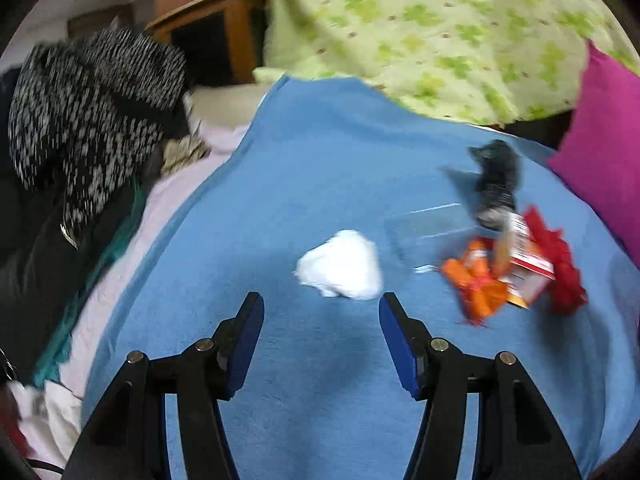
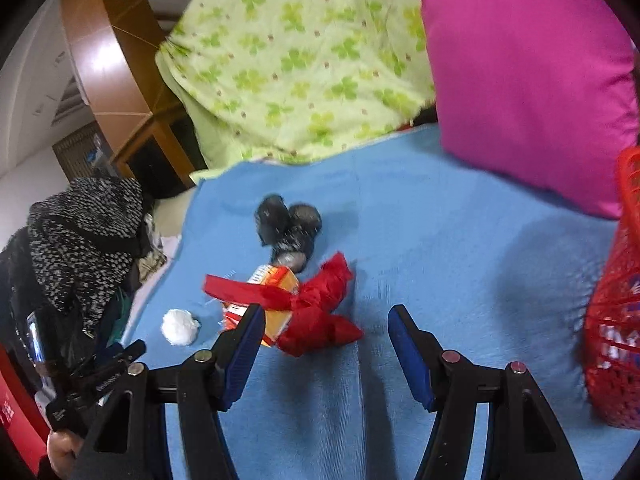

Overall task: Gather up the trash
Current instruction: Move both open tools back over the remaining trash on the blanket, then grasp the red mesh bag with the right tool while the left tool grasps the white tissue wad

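Note:
On a blue blanket (image 1: 304,380) lies a crumpled white paper ball (image 1: 340,266), just beyond the tips of my open left gripper (image 1: 321,306), which holds nothing. To its right lie an orange wrapper (image 1: 476,286), a red-and-white carton (image 1: 530,266), crumpled red plastic (image 1: 564,272) and a flat clear plastic sheet (image 1: 428,228). My right gripper (image 2: 327,314) is open over the red plastic (image 2: 320,320), not touching it. Its left finger overlaps the carton (image 2: 276,280). The paper ball (image 2: 180,326) sits further left.
A pair of dark rolled socks (image 2: 288,228) lies behind the trash. A red mesh basket (image 2: 612,320) stands at the right edge. A pink pillow (image 2: 528,80) and green patterned quilt (image 2: 300,60) are behind. Dark knit clothing (image 1: 88,120) is piled on the left.

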`<state>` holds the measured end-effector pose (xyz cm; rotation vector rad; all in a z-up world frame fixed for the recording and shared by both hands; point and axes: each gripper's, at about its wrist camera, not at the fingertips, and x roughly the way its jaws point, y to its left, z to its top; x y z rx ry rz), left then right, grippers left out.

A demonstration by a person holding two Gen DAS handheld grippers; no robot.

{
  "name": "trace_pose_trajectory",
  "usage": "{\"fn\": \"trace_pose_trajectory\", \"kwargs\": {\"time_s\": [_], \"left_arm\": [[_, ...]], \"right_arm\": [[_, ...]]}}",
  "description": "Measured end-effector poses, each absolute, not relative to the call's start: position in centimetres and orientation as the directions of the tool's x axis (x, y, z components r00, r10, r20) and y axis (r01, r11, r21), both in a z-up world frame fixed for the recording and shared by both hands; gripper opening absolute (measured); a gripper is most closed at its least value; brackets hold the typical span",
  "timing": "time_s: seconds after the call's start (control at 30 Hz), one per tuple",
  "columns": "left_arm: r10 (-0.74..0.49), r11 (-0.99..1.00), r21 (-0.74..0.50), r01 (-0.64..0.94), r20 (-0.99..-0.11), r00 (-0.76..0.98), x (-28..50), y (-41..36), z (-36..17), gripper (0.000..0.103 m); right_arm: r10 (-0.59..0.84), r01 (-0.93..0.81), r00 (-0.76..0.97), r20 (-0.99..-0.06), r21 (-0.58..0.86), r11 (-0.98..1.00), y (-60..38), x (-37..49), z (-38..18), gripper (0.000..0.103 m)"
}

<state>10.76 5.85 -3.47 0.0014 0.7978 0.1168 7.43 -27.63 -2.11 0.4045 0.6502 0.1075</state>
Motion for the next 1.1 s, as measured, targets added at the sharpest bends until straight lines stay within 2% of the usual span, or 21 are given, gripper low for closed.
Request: {"fn": "trace_pose_trajectory", "kwargs": {"time_s": [0.17, 0.33, 0.37, 0.43, 0.47, 0.7, 0.9, 0.93, 1.07, 1.1], "left_arm": [[0.100, 0.988, -0.010, -0.157, -0.731, 0.675, 12.4, 7.8, -4.2, 0.061], [0.066, 0.990, -0.034, -0.134, -0.735, 0.675, 14.0, 7.8, -4.5, 0.061], [0.060, 0.993, -0.025, -0.115, -0.730, 0.681, 14.2, 7.3, -4.6, 0.061], [0.036, 0.996, -0.032, -0.086, -0.723, 0.690, 14.3, 7.0, -4.7, 0.061], [0.014, 0.997, -0.046, -0.069, -0.718, 0.696, 14.5, 6.7, -4.8, 0.061], [-0.032, 0.997, -0.069, -0.026, -0.723, 0.690, 16.9, 5.9, -5.9, 0.065], [-0.037, 0.998, -0.062, -0.017, -0.769, 0.638, 18.2, 5.8, -8.1, 0.065], [-0.047, 0.997, -0.074, -0.015, -0.768, 0.639, 18.2, 5.9, -8.2, 0.063], [-0.083, 0.994, -0.110, -0.002, -0.763, 0.642, 18.1, 6.1, -8.2, 0.043], [-0.086, 0.994, -0.110, 0.003, -0.762, 0.642, 18.0, 5.9, -8.1, 0.043]], "right_arm": [[0.241, 0.043, 0.738, -0.630, 0.401, 0.915, -26.9, 10.9, -4.2, 0.067], [0.288, 0.045, 0.703, -0.651, 0.444, 0.895, -26.1, 14.2, -5.8, 0.066], [0.286, 0.045, 0.697, -0.658, 0.438, 0.898, -25.7, 14.8, -6.1, 0.065], [0.290, 0.045, 0.682, -0.672, 0.434, 0.900, -25.2, 15.9, -6.7, 0.054], [0.295, 0.050, 0.671, -0.680, 0.438, 0.897, -25.0, 16.4, -7.0, 0.051], [0.279, 0.104, 0.622, -0.731, 0.431, 0.897, -24.0, 18.9, -9.1, 0.050], [0.262, 0.105, 0.609, -0.749, 0.404, 0.909, -23.9, 18.8, -9.4, 0.038], [0.262, 0.107, 0.612, -0.747, 0.406, 0.908, -24.0, 18.6, -9.3, 0.038], [0.272, 0.103, 0.623, -0.733, 0.423, 0.900, -24.8, 17.4, -8.4, 0.038], [0.273, 0.097, 0.631, -0.726, 0.423, 0.901, -25.0, 17.0, -8.0, 0.038]]}}
